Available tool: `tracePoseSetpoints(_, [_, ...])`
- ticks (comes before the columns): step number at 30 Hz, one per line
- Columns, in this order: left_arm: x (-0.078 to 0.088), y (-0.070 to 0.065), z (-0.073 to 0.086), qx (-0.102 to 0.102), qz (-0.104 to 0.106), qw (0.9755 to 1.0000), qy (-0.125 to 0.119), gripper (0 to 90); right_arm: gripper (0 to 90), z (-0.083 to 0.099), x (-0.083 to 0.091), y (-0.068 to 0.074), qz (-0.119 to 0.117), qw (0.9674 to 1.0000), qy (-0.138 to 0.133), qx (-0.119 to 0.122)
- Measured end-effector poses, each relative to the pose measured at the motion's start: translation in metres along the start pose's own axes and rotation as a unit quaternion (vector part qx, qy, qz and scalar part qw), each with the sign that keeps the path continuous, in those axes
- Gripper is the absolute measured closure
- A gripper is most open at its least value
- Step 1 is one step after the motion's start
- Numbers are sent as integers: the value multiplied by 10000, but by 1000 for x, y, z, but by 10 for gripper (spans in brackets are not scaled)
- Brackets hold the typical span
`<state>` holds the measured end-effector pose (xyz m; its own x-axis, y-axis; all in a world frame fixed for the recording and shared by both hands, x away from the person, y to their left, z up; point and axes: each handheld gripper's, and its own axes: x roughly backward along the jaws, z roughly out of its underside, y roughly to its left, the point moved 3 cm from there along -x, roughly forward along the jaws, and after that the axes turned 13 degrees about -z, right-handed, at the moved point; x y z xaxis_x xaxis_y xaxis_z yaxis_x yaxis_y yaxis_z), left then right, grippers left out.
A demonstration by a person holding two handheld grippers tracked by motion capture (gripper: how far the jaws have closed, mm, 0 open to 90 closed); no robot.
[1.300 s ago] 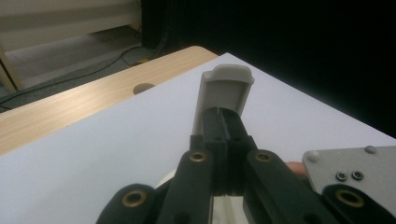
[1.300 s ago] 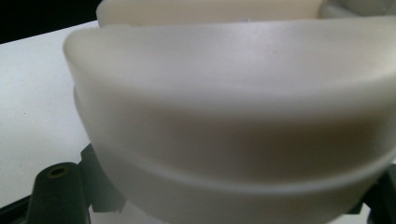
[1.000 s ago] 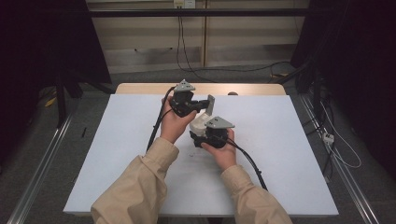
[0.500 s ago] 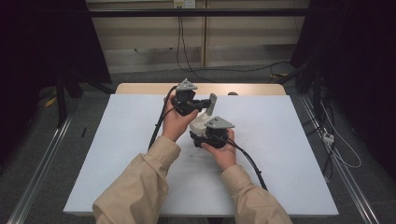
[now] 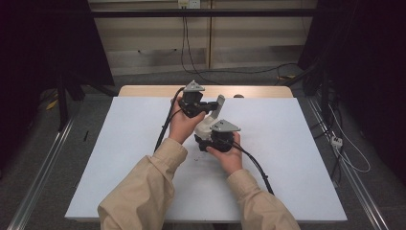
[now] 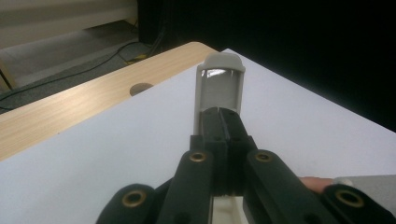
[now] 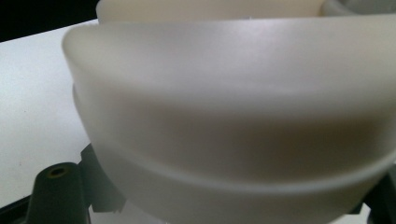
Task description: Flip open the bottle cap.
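— How's the light on my table (image 5: 119, 158)?
— Even and soft from above; the white top is bright, the frame's upper corners are black.
— And my right gripper view?
— Blurred: the pale plastic piece (image 7: 233, 116) sits too close, with faint glare along its top.

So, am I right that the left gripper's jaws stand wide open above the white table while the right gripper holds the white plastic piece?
Not quite: the left gripper is shut, its jaws pressed together on the grey tab of the white plastic piece, as the left gripper view shows. The rest stands: the right gripper holds that piece over the white table.
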<state>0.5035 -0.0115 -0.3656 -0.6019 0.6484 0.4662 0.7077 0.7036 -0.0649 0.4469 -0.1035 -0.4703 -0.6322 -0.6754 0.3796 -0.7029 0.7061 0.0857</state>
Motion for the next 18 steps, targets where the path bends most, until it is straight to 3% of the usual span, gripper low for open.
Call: tracePoseSetpoints(18, [-8,1,0,-36,19,10000,60,900,188,0,0,0,-9,10000,9,-6])
